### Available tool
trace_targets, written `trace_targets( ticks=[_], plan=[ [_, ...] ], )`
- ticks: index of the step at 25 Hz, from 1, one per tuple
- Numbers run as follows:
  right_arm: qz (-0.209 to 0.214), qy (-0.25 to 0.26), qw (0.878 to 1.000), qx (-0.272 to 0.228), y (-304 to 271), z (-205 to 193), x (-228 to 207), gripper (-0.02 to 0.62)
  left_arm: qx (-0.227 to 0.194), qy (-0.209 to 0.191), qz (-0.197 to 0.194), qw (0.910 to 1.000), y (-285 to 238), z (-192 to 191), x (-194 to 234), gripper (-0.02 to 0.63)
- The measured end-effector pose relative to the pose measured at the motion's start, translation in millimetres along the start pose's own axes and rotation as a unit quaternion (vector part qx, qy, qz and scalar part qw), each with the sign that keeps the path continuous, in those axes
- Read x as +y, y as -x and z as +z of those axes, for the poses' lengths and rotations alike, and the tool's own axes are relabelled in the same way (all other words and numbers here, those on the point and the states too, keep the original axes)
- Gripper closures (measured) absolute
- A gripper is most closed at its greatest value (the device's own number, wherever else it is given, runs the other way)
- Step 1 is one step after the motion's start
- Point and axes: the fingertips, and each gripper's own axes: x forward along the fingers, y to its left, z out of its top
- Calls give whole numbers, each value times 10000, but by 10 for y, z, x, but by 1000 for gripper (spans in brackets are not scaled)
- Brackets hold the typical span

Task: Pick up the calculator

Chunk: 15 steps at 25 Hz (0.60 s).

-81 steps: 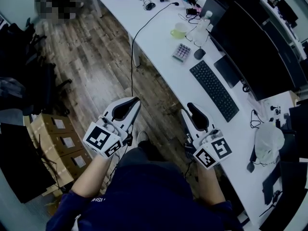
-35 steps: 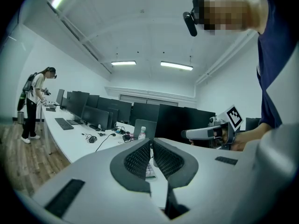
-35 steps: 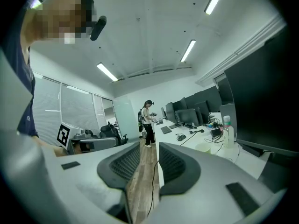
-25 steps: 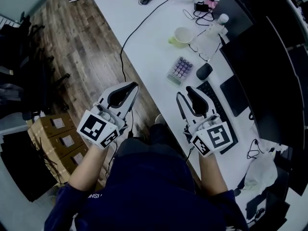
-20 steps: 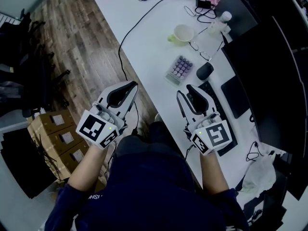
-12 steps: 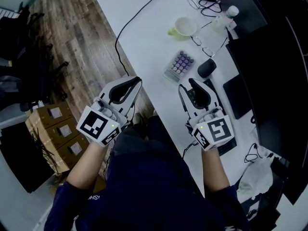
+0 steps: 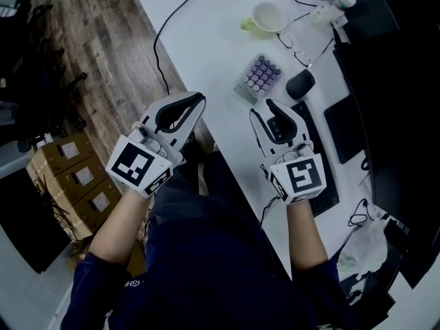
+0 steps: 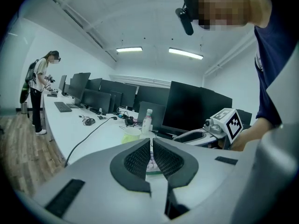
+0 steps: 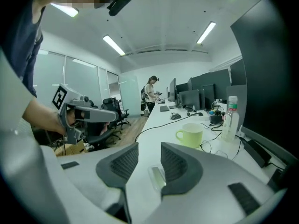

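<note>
- Calculator (image 7: 258,78) lies flat on white desk (image 7: 206,40), just ahead of right gripper (image 7: 262,108)
- Right jaws stand apart, just been opening, nothing between them
- Left gripper (image 7: 199,102) is closed, empty

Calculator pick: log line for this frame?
phase: approach | calculator: on desk, untouched | right gripper: jaws just opening, empty | left gripper: shut
</note>
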Motion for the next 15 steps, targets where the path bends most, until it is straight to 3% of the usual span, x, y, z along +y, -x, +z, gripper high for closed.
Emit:
trace_targets(
  ticks=[7, 15],
  plan=[
    [-179, 647, 9959, 605, -206, -407, 56, 462, 143, 160, -147, 9997, -42, -335, 98, 563],
    [-287, 911, 9907, 970, -413, -708, 72, 457, 303, 401, -278, 9983, -28, -721, 246, 563]
  ],
)
